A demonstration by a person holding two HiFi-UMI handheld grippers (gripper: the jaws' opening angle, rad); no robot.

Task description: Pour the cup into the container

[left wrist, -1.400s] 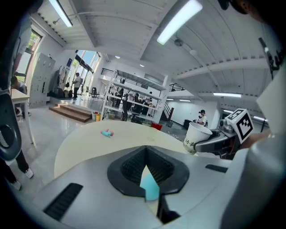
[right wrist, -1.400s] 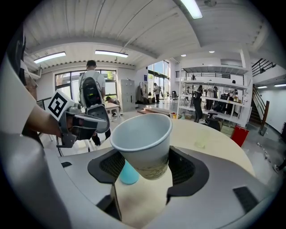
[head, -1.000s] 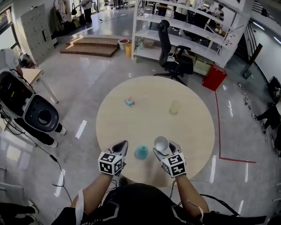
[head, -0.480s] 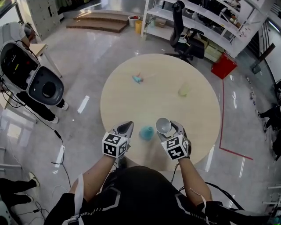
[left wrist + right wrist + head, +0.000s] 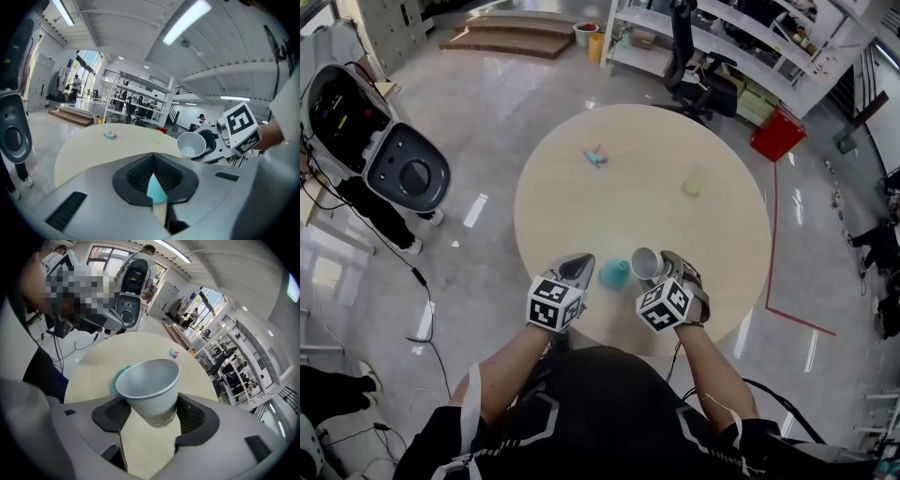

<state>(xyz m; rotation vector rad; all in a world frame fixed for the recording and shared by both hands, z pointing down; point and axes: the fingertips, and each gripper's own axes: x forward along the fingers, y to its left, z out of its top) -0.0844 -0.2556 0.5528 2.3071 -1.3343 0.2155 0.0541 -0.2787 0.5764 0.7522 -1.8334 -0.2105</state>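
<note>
The head view looks steeply down from above the person onto the round desk (image 5: 642,178), which fills the middle of the frame. The left gripper (image 5: 580,264) and right gripper (image 5: 659,266) sit low centre, nearest the lens. The left gripper view rides low behind its own jaws and faces across the desk toward distant shelving (image 5: 136,101), catching the right gripper and its cup (image 5: 191,145) at the right of the frame. The right gripper view looks across the desk toward the side at the head view's left, with the cup close at centre. All three share the desk top and the small toy (image 5: 595,157) near its far edge.
</note>
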